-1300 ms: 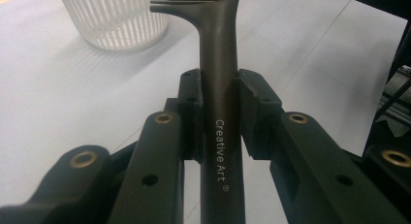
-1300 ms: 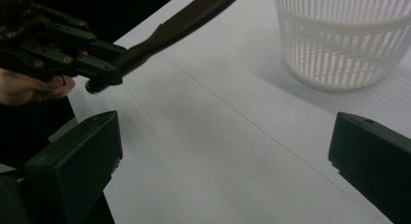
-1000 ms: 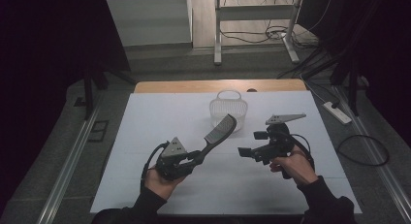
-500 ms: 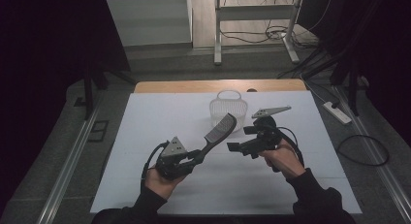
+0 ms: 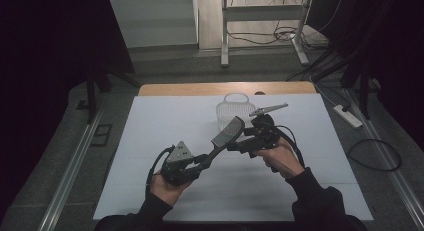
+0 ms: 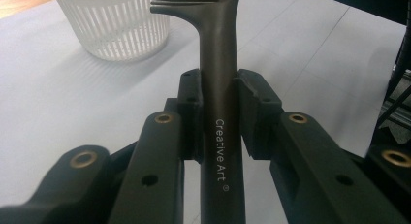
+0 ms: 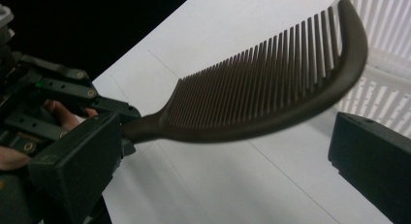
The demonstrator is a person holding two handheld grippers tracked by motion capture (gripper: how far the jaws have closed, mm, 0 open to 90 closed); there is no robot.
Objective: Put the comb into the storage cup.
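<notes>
The left gripper (image 6: 218,95) pinches the comb (image 5: 226,136) by its handle above the desk (image 5: 150,141); the right gripper (image 7: 223,151), apparently spread, has moved in around its teeth.

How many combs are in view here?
1. The dark comb is clamped by its handle in the left claw, raised above the white table, its teeth end near the white basket. Nothing else could hide another, except perhaps the basket.
</notes>
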